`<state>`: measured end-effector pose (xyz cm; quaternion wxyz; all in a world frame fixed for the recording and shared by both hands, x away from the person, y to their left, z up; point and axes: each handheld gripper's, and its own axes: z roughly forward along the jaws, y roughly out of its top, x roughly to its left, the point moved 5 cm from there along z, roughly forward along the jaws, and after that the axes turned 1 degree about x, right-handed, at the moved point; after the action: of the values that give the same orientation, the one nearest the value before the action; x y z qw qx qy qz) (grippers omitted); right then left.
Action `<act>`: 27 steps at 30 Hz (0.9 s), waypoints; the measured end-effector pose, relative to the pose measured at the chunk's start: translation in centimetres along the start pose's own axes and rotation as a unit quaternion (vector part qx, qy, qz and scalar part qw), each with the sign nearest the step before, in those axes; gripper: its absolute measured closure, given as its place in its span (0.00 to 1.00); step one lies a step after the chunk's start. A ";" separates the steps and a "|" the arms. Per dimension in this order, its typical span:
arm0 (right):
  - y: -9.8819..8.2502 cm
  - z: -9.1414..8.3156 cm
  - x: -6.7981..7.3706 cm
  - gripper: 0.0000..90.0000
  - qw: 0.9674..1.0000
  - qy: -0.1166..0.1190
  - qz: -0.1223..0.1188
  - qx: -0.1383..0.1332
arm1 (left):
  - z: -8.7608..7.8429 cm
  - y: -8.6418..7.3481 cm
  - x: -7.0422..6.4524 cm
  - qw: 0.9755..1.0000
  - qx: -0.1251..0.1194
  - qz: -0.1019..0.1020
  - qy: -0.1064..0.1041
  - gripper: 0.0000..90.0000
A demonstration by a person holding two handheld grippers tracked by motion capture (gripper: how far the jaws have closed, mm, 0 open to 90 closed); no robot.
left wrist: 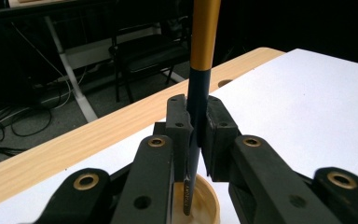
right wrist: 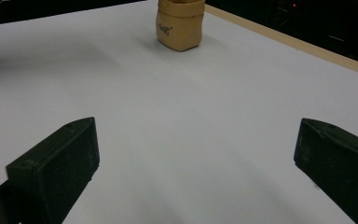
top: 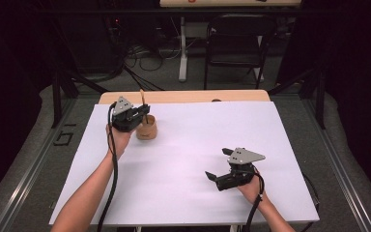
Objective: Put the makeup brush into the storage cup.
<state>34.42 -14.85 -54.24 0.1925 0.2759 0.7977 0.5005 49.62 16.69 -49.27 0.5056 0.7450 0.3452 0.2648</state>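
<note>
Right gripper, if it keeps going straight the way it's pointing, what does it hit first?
Probably nothing soon. The right gripper stands open over bare white sheet. The tan cup sits far ahead, slightly left of its line, so it might pass beside it; depth is hard to judge.

Your left gripper point(left wrist: 196, 135) looks like matt black plastic, slightly grainy, with brass-coloured rivets at the joints; its jaws clamp a pen point(left wrist: 200, 74) whose upper barrel is a smooth, satiny gold and whose lower part is dark and faintly glossy. The cup point(right wrist: 179, 23) below it looks like tan, matt, paper-like or leathery material with soft creases. Your right gripper point(right wrist: 196, 158) has the same dull black finish. The white sheet point(top: 198, 159) is smooth and matt; the table point(left wrist: 74, 144) edge shows pale wood grain.
</note>
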 end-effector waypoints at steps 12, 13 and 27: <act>0.0 0.0 -0.1 0.00 1.000 -0.003 0.000 0.001 | 0.7 -0.9 0.5 1.000 0.014 -0.011 0.006 0.91; 0.0 0.0 -0.1 0.00 1.000 -0.002 0.000 0.002 | 0.8 -0.9 0.5 1.000 0.014 -0.012 0.006 0.91; 0.1 -0.3 -0.3 0.00 1.000 -0.005 0.002 -0.001 | 0.3 -1.0 0.3 0.999 0.020 -0.017 -0.020 0.16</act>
<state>34.50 -15.25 -54.05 0.1954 0.2795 0.7960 0.5000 49.78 16.97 -50.33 0.5020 0.7540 0.3531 0.2341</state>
